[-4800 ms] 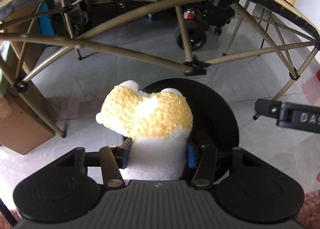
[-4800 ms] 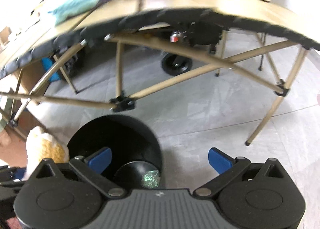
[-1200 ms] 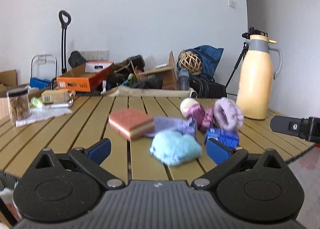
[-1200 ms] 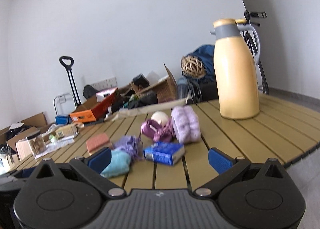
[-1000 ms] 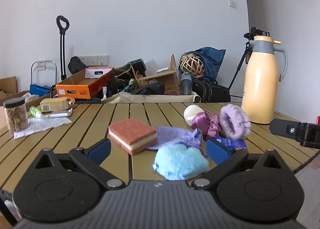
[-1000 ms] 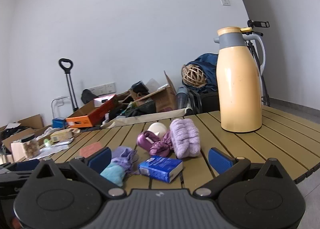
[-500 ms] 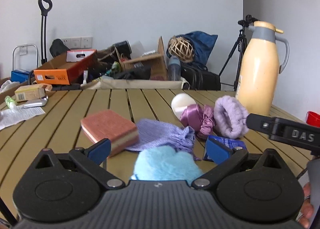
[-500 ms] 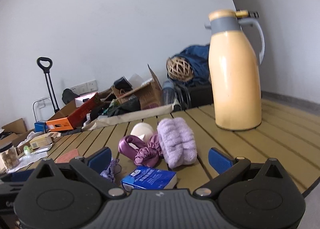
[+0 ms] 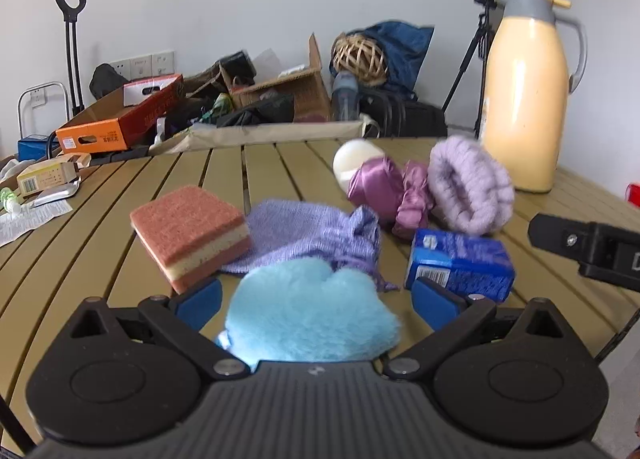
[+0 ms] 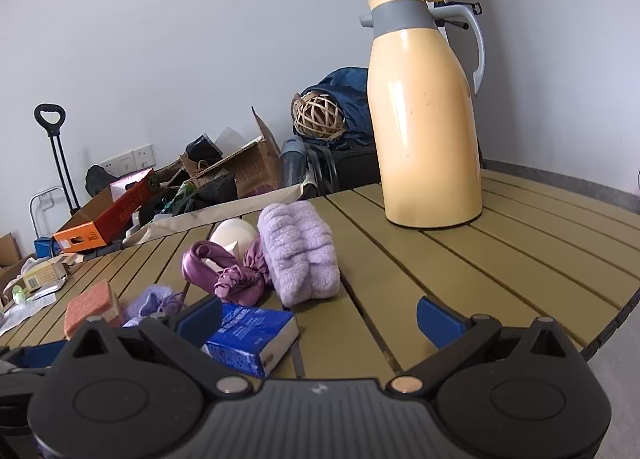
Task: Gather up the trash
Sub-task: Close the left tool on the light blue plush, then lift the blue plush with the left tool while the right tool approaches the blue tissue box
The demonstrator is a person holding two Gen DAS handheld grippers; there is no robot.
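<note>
On the slatted table [image 9: 224, 167], a fluffy blue puff [image 9: 312, 315] lies between my left gripper's [image 9: 314, 299] spread jaws, seemingly untouched. My right gripper [image 10: 320, 317] gapes empty beside the blue packet [image 10: 252, 333].

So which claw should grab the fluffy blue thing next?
Probably the left claw: it is open, with the fluffy blue thing lying right between its fingers. The right claw is open too, but faces the blue box.
</note>
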